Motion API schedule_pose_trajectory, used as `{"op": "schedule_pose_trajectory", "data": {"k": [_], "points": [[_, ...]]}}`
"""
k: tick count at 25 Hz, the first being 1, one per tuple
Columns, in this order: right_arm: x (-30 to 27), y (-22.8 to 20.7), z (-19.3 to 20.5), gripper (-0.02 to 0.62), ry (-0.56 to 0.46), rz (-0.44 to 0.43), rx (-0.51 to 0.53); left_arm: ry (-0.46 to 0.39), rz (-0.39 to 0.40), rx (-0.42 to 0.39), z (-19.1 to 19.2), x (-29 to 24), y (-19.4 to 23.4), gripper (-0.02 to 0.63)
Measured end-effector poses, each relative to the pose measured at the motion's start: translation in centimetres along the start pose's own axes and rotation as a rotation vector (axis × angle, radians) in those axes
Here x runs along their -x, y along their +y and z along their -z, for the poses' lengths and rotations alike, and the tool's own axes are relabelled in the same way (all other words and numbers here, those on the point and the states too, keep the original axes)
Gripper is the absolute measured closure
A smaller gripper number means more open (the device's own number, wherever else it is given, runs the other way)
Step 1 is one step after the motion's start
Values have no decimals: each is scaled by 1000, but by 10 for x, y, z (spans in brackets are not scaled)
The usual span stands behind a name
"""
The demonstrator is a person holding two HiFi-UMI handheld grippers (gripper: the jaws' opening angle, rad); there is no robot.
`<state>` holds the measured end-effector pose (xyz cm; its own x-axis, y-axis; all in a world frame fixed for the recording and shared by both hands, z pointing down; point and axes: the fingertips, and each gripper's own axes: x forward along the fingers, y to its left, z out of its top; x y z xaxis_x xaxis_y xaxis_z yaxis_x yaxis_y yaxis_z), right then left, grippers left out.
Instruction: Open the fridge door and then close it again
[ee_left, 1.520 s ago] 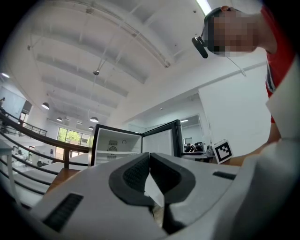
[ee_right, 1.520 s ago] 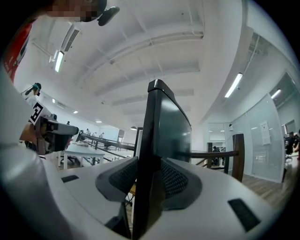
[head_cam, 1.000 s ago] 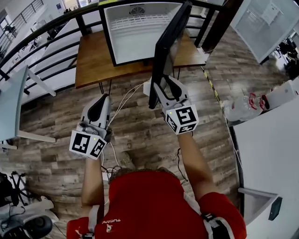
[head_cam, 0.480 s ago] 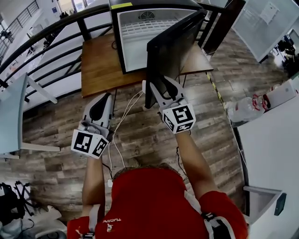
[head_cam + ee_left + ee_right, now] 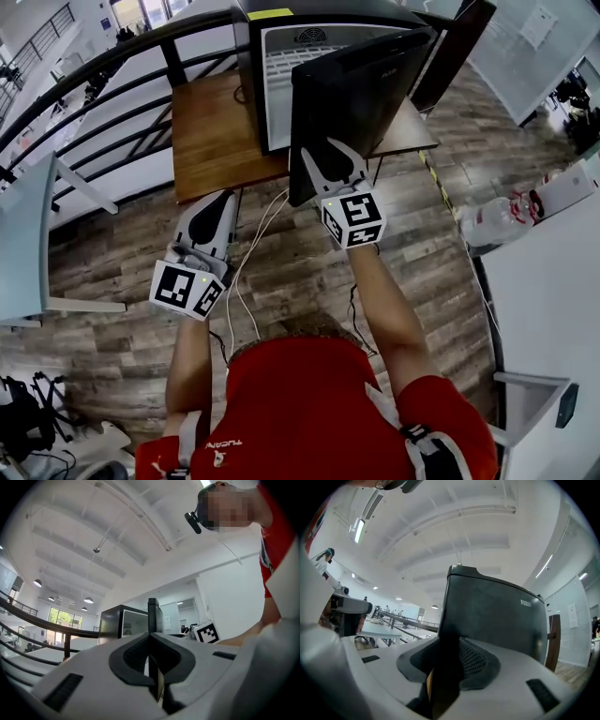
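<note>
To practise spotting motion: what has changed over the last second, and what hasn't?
The fridge door has swung further towards shut, turned by the right gripper, whose jaws are closing with the door's edge between them. The left gripper stays shut and empty; fridge and table are unmoved.

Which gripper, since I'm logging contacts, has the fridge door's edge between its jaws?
The right gripper: the edge of the black fridge door stands between its closing jaws. The left gripper hangs apart from it, jaws together, nothing in them.
</note>
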<state>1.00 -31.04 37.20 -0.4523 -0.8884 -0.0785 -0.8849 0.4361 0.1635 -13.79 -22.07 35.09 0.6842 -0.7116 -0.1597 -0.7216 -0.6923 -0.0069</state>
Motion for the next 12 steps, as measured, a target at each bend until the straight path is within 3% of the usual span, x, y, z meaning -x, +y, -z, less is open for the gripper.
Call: {"op": "schedule_pose_trajectory", "data": {"k": [12], "points": [[-60, -16, 8, 492, 24, -11, 30, 6, -63, 17, 4, -4, 24, 597]]}}
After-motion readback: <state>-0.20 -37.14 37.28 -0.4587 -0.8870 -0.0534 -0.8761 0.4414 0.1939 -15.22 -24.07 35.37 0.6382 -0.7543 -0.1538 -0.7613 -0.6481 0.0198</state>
